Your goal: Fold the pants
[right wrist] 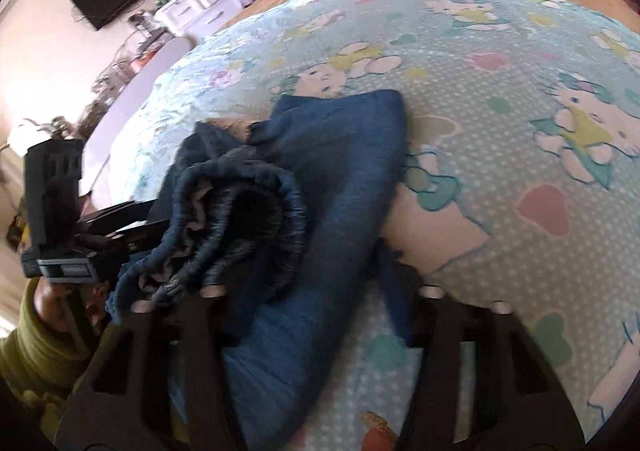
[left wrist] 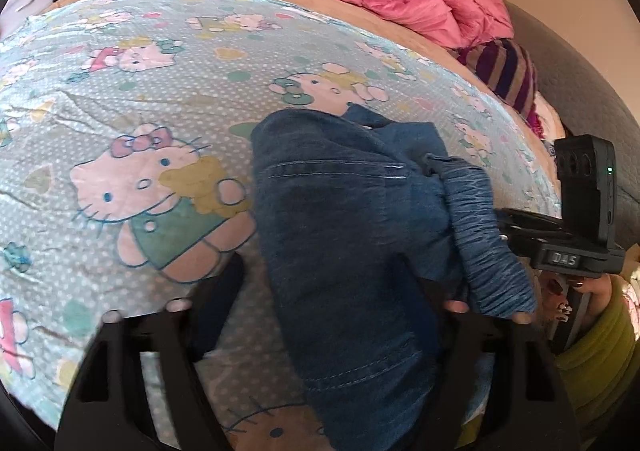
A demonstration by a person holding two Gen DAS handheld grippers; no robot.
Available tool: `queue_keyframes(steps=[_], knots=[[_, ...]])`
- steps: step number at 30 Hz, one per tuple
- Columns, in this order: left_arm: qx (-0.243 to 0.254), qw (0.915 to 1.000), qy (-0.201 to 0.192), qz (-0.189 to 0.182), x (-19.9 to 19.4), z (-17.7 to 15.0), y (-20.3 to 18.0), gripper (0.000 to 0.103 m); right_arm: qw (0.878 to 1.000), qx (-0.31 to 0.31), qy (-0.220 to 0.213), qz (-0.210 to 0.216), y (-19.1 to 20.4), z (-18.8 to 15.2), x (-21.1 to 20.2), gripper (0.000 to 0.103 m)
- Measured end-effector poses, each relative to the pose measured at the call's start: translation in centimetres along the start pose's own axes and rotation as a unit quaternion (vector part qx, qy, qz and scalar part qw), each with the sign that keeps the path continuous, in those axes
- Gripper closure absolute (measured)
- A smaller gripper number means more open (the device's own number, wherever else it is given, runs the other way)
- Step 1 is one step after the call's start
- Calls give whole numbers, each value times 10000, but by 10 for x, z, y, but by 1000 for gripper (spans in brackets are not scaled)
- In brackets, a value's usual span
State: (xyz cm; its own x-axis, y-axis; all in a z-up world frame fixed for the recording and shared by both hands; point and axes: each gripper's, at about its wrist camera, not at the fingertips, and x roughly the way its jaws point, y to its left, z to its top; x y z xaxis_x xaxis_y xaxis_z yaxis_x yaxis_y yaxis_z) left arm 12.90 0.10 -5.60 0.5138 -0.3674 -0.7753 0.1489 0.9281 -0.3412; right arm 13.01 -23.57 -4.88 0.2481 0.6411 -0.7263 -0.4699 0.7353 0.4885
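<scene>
**Soft daylight, heavy fisheye bend, motion blur**

Both views were lit by soft, even daylight. In the right wrist view a strong glare washed out the pale wall at the left edge [right wrist: 16,99]. The fisheye lens bowed the bed with its light-blue cartoon-cat printed sheet [left wrist: 132,91] into a dome, and dark vignette filled the corners. The crumpled blue denim pants [right wrist: 320,179] looked smeared by motion blur. The near black tongs [left wrist: 320,315] were dark and out of focus.
</scene>
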Motion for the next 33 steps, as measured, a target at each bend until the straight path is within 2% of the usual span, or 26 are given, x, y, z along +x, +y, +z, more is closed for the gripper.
queue_keyframes(steps=[1,2,4,9,15,17,19,21,23,27,28,30,32,33], knots=[[-49,9999,-4,-100,1,0,-1,60,10000,-52,-3,7,2,1,1,87],[-32,10000,-22,-67,2,1,-3,62,9999,-136,-37,17,6,2,-1,92],[94,9999,-104,-2,-2,3,-8,72,9992,-328,-190,81,15,3,-8,94],[213,9990,-392,64,-15,16,-15,75,9963,-750,-417,-26,33,17,-16,94],[287,9965,-728,294,-24,32,-13,75,9942,-864,-606,-219,32,38,-11,94],[245,9971,-592,400,-15,32,-9,71,9956,-755,-448,-327,26,40,2,92],[175,9977,-389,536,-3,29,-4,61,9967,-553,-189,-570,15,37,17,89],[90,9978,-326,567,2,26,2,54,9981,-266,-131,-540,4,34,21,84],[45,9979,-328,548,2,24,5,52,9985,-103,-148,-508,0,34,19,80],[19,9978,-406,517,-6,22,4,50,9962,-288,-277,-772,11,35,6,74],[29,9976,-454,520,-12,21,2,38,9957,-315,-350,-793,14,34,1,72],[41,9970,-569,516,-24,18,-1,29,9952,-323,-502,-778,19,29,-13,56],[72,9963,-664,539,-37,14,-5,29,9943,-337,-651,-775,25,25,-26,46],[72,9960,-704,553,-43,11,-8,24,9933,-374,-752,-799,30,21,-35,42]])
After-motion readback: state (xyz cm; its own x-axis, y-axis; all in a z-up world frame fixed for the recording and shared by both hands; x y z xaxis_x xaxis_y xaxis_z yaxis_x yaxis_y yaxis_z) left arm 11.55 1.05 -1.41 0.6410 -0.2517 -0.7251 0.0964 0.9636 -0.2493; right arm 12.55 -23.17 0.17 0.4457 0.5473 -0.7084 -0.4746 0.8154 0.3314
